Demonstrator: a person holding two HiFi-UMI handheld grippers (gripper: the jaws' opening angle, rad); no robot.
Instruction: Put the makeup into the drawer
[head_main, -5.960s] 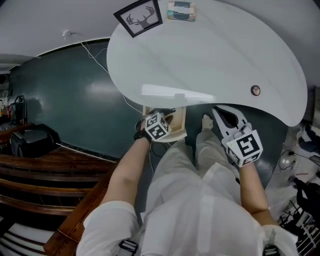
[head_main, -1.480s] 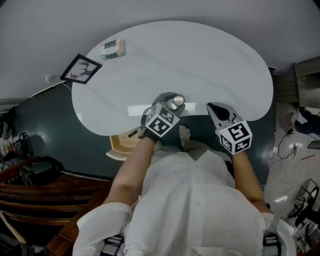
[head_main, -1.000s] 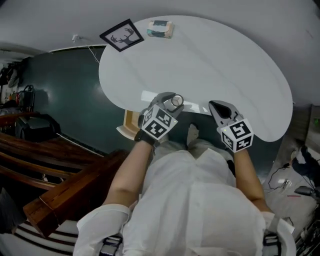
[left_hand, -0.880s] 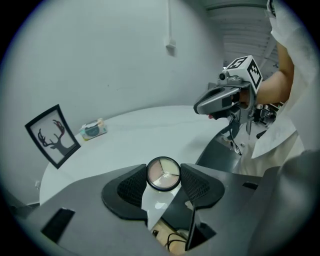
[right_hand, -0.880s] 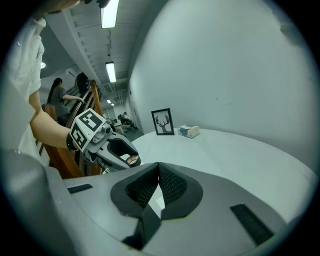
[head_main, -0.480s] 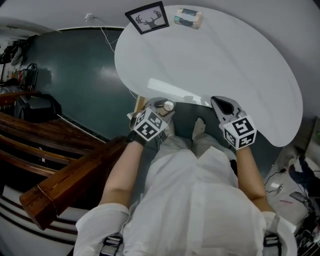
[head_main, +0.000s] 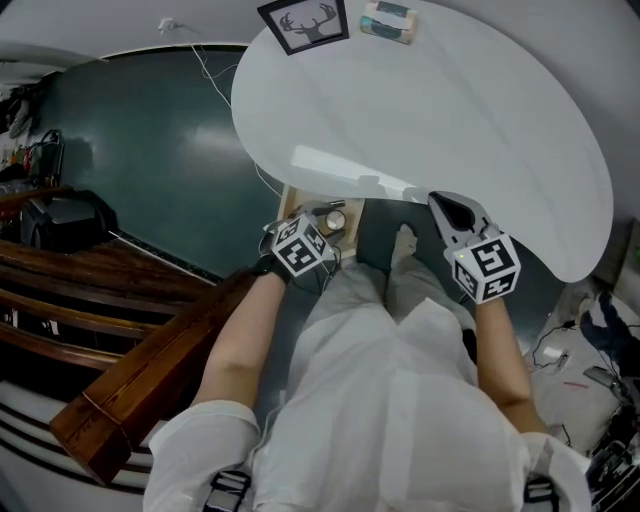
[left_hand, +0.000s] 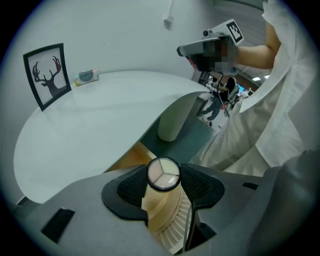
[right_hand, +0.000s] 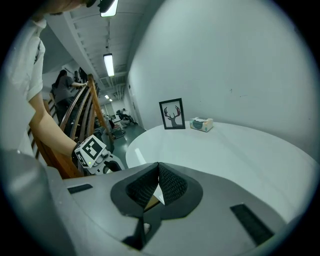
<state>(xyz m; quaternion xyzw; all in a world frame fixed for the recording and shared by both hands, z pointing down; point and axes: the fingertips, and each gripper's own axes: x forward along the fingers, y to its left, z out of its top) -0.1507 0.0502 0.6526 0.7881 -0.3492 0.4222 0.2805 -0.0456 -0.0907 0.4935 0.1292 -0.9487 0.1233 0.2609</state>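
**Left hand-held gripper clamped on the compact above the open drawer**

The left hand-held gripper (head_main: 330, 226) points steeply down past the near edge of the white surface (head_main: 450, 120). The right hand-held gripper (right_hand: 158, 182) hovers beside that edge with its jaws together and nothing between them. At the far side of the surface stand a framed deer picture (head_main: 303, 22) and a small box (head_main: 388, 20), well apart from the work.

Under the surface's edge the wooden drawer (head_main: 292, 205) is pulled out, and the left jaws hang right over it.

Between those jaws sits the makeup compact (left_hand: 163, 175), a small round case whose top shows three pale wedges. The textured pads press on opposite sides of its rim, so we hold it across its width with the top facing the camera.

We judge it light and rigid, so it needs little squeeze. Its smooth, curved rim gives each pad only a narrow line of contact, so it could twist or slip out if we tilt it sharply. The pressed powder inside probably cracks under a knock. We think it should go low into the drawer before we let go, rather than being dropped.
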